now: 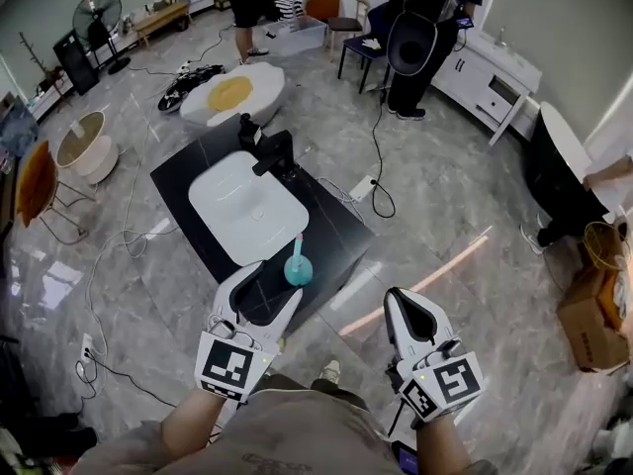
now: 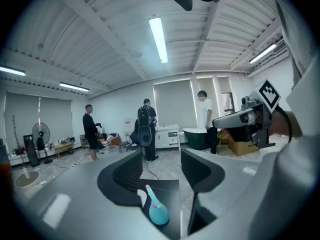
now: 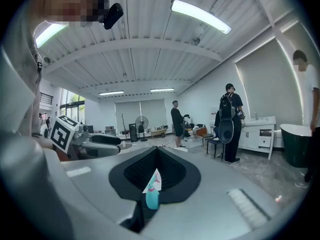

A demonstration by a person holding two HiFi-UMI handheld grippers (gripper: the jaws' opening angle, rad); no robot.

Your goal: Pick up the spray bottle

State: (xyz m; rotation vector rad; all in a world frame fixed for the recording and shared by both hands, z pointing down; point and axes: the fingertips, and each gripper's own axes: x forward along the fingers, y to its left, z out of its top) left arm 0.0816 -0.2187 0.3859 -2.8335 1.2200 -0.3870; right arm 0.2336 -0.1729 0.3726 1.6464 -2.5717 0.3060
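spray bottle [image 1: 298, 267]: teal, round body, slim neck with a pink tip; stands upright on the near corner of a black counter [image 1: 336, 231], just beside the front edge of a white basin [image 1: 247, 211]. any label print is too small to read.

left gripper [image 1: 265, 283]: hovers at the counter's near edge, just short of the bottle. its own view shows the 2 jaws spread apart with nothing between them; the bottle [image 2: 159, 213] shows low in the gap, further off and untouched.

right gripper [image 1: 398, 297]: off the counter, over the floor, well apart from the bottle. its own view shows the jaws pressed together at the tips, clasping nothing; the bottle [image 3: 152, 198] shows through a sliver below the tips.

markings: the only print in view is a black-and-white square marker on each cube, left cube [image 1: 232, 367] and right cube [image 1: 447, 384]; no words.

head view only: black faucet [image 1: 272, 153] behind the basin; cables on the grey tiled floor [image 1: 445, 226].

left gripper view only: the right gripper side-on [image 2: 240, 118]; 3 persons standing beyond.

right gripper view only: the left gripper side-on [image 3: 97, 141]; a standing fan [image 3: 142, 122] far back.
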